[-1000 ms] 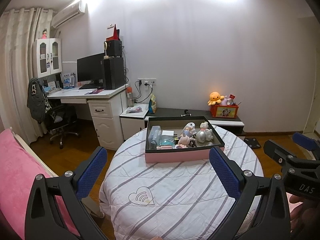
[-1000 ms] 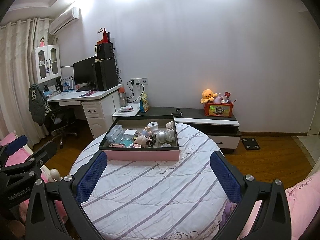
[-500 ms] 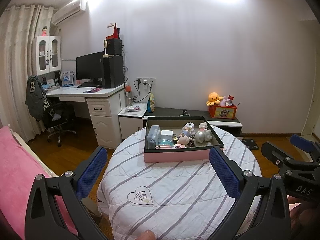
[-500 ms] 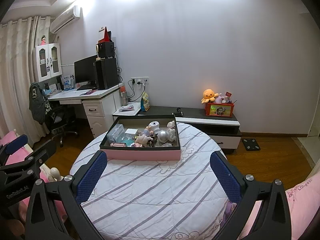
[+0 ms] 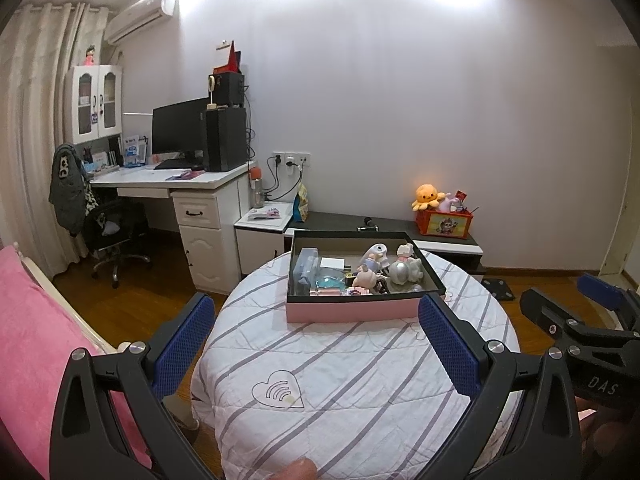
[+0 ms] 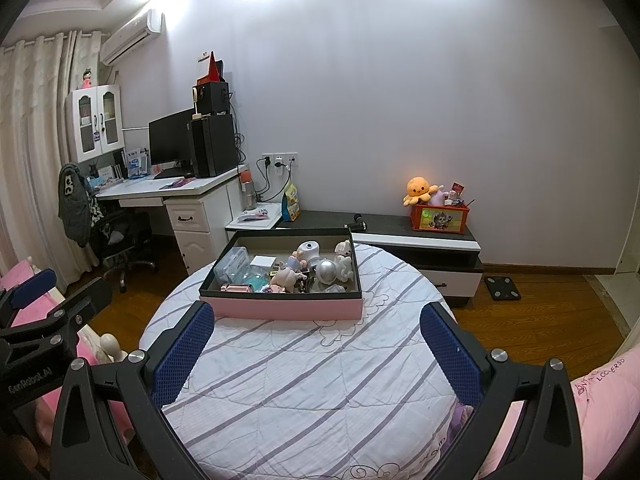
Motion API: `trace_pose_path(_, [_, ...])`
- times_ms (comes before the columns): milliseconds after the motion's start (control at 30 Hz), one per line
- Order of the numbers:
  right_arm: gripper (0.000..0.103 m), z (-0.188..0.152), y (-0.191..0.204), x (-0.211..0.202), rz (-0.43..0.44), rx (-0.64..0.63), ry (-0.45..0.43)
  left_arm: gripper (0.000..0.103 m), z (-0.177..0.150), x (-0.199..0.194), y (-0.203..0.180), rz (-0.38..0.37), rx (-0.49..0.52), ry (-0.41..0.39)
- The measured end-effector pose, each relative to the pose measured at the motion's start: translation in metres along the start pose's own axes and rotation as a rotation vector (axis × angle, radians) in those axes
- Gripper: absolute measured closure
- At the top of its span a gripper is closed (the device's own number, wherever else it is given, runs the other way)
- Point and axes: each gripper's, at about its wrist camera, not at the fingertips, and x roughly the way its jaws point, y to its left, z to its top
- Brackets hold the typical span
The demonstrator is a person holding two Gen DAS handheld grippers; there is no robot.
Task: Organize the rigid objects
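Item: pink-sided, dark-lined shallow cardboard box [image 5: 348, 311] of small figurines, set far on my round striped-quilted table [image 6: 304, 380], probably for sorting. My left gripper [image 5: 320, 354] and right gripper [image 6: 318, 354] hung well short, jaws wide, holding nothing.

A plain pale wall [image 5: 400, 100] stands far ahead, washed by bright ceiling light; an air conditioner [image 5: 138, 20] hangs high to the left, beside cream curtains [image 5: 28, 128]; below them, ahead and left, a white desk [image 5: 176, 184] carries a black monitor [image 5: 178, 128] and speakers [image 5: 226, 136], with a black office chair [image 5: 114, 236] tucked against it; a low black-and-white cabinet [image 6: 416, 240] runs along the wall ahead; the wooden floor [image 6: 540, 312] shows to the right.
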Motion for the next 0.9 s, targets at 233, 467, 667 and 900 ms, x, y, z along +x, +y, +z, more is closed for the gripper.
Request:
trace_pose_path(233, [0.000,0.000,0.001,0.000,-0.003,-0.001,0.001,0.000,0.001,0.003,0.003,-0.026,-0.026,0.006])
trace_pose_path(467, [0.000,-0.003,-0.002,0.004,-0.006,-0.001,0.006,0.000,0.000,0.013,0.006,-0.030,-0.036,0.023])
trace_pose_path(667, [0.000,-0.005,-0.005,0.008,-0.008,-0.002,0.013,0.000,-0.002,0.014,0.004,-0.016,-0.024,0.010])
trace_pose_path(900, [0.000,-0.005,-0.004,0.010,-0.009,-0.003,0.017,0.000,-0.005,0.012,0.003,-0.008,-0.001,-0.011])
